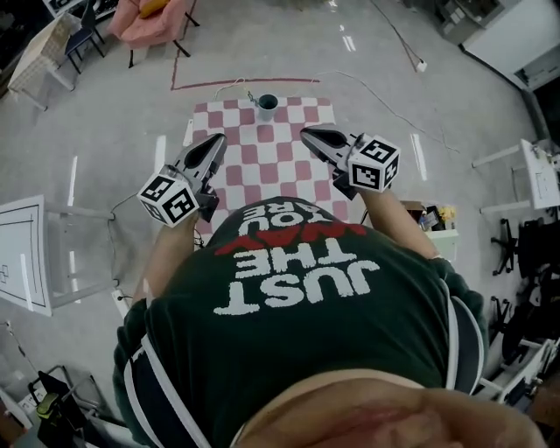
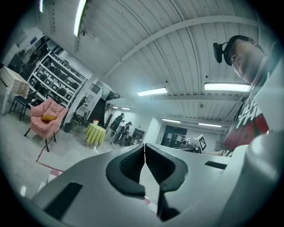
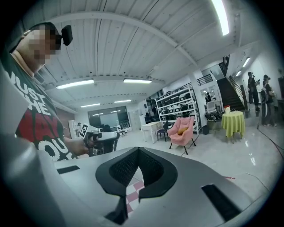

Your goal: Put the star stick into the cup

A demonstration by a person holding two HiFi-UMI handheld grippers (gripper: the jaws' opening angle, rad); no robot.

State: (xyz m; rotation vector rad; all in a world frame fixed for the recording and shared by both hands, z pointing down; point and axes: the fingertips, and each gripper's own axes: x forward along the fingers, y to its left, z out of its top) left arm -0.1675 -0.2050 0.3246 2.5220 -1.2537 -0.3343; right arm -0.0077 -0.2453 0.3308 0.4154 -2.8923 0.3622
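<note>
A grey-blue cup [image 1: 267,106] stands at the far edge of a red-and-white checkered cloth [image 1: 262,162]. I cannot make out the star stick in any view. My left gripper [image 1: 218,139] hangs over the cloth's left side and my right gripper [image 1: 307,133] over its right side, both well short of the cup. In the left gripper view the left gripper [image 2: 144,146] is shut with its pads touching and nothing between them. The right gripper [image 3: 138,150] is likewise shut and empty in its own view. Both point up and out into the room.
A pink armchair [image 1: 150,19] stands beyond the cloth at the far left, with a white cable [image 1: 376,87] on the floor behind the cup. A white frame [image 1: 52,254] sits at my left. Shelving [image 2: 57,75], a yellow-draped table [image 3: 234,123] and standing people [image 2: 119,128] are farther off.
</note>
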